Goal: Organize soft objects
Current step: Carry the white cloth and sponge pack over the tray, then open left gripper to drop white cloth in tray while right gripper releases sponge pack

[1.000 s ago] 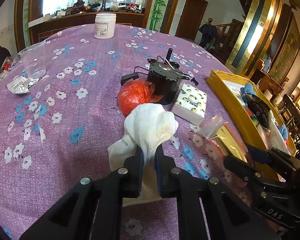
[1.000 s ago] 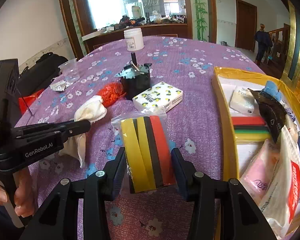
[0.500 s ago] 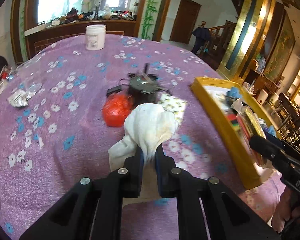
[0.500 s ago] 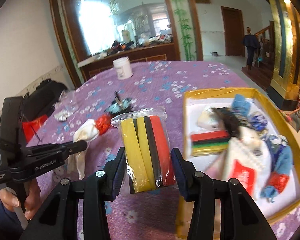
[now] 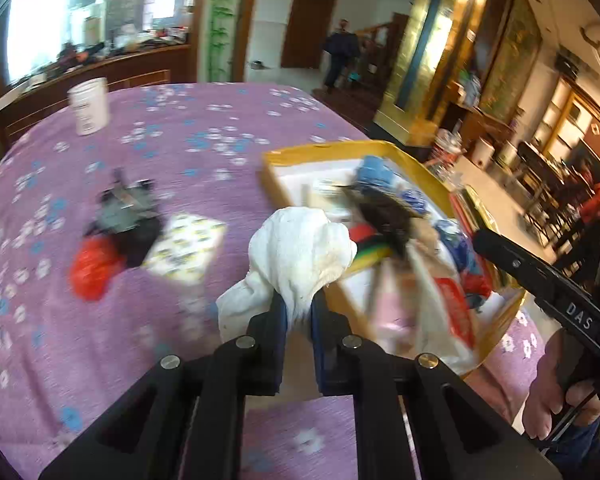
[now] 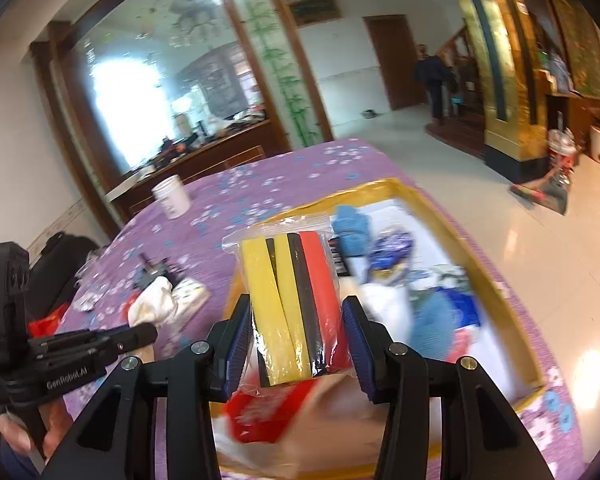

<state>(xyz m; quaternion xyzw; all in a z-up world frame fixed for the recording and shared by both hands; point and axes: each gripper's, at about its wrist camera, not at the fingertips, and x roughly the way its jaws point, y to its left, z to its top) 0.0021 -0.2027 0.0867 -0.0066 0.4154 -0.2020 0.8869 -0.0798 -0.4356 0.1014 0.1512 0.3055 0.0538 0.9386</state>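
White cloth (image 5: pixel 300 256) bulges from the left gripper (image 5: pixel 299 312), whose fingers are pinched tight on its neck; it hangs at the near edge of the yellow tray (image 5: pixel 284 168). The right gripper (image 6: pixel 296 332) is clamped on a bagged pack of sponges (image 6: pixel 292 300), yellow, black and red strips, held above the tray's near end (image 6: pixel 512 312).

The tray looks crowded already: a blue cloth (image 6: pixel 352 220), a dark item (image 5: pixel 384 208), a pink packet (image 5: pixel 392 304) and red-printed wrappers (image 5: pixel 454 304) heap up beneath both loads. Dropped onto that pile, the slippery bag could slide off and tip over the low rim; the cloth, released at the edge, may drape half outside. Both grippers are close together, so a careless swing could knock one against the other.

On the purple flowered tablecloth (image 5: pixel 180 152) stand a white jar (image 5: pixel 88 106), a black gadget (image 5: pixel 128 216), a red bag (image 5: pixel 92 268) and a tissue pack (image 5: pixel 184 244), all well apart from the tray's path. Nothing blocks the way except the tray's own clutter.
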